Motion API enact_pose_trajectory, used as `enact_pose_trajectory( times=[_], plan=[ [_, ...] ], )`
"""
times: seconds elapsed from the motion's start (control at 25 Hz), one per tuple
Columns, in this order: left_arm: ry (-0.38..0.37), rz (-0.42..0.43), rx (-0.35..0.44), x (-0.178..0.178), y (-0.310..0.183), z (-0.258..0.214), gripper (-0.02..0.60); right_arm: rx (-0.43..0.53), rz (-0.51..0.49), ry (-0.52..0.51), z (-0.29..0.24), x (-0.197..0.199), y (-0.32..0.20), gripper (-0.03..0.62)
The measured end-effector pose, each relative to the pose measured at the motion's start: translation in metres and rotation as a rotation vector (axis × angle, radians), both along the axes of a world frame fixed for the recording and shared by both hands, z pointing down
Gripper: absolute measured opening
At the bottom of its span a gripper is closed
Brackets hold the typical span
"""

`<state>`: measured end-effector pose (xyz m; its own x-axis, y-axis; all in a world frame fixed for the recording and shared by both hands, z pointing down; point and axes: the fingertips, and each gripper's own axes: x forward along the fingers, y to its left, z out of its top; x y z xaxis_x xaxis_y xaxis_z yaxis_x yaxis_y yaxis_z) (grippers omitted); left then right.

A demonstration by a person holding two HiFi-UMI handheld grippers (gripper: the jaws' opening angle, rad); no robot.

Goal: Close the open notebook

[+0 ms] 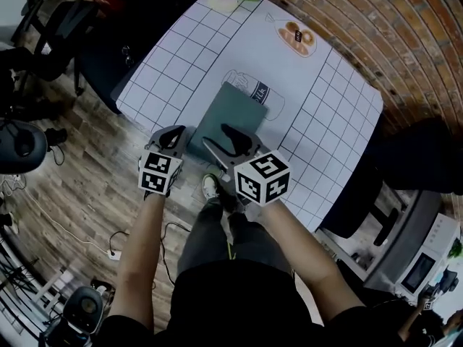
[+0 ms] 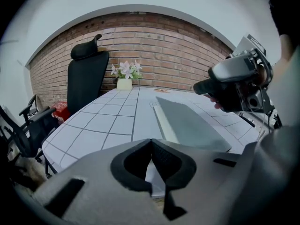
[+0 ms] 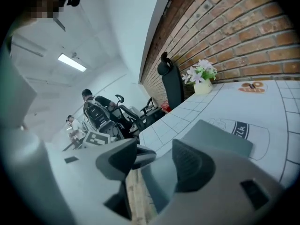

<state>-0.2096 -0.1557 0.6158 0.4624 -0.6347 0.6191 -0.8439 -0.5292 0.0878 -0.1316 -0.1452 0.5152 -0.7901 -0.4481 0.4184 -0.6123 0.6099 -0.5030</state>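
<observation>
Right gripper (image 3: 157,159) gapes at gridded tablecloth (image 1: 181,56) beside brick wall (image 1: 347,20).

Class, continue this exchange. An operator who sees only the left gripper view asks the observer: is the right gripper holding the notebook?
Observer: No. The right gripper is open, its jaws apart with nothing gripped.
Operator: Where is it, then?
Observer: In the head view it hangs over the near edge of the closed notebook.
Operator: What is under the notebook's far end?
Observer: A milk bottle drawn on the table cover, partly hidden by the notebook.
</observation>
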Motion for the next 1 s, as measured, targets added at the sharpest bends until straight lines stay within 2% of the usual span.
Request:
enact_pose_trajectory(
  times=[0.28, 0.52, 0.56, 0.68, 0.8, 1.0],
  plan=[
    [0.007, -0.017, -0.002, -0.006, 0.004, -0.002, 0.025, 0.013, 0.004, 0.124, 0.021, 0.015, 0.000, 0.227],
    [0.011, -0.014, 0.005, 0.002, 0.006, -0.009, 0.025, 0.018, 0.016, 0.226, 0.031, 0.034, 0.009, 0.224],
    [0.011, -0.013, 0.009, 0.004, 0.006, -0.011, 0.025, 0.021, 0.020, 0.238, 0.031, 0.038, 0.010, 0.210],
    [0.013, -0.018, 0.026, 0.008, 0.004, -0.023, 0.025, 0.052, 0.037, 0.273, 0.026, 0.051, 0.013, 0.098],
    [0.017, -0.030, 0.044, 0.012, 0.005, -0.036, 0.025, 0.080, 0.060, 0.285, 0.016, 0.065, 0.014, 0.040],
    [0.046, -0.067, 0.065, 0.019, 0.018, -0.060, 0.025, 0.128, 0.074, 0.300, -0.008, 0.087, 0.024, 0.017]
  ],
)
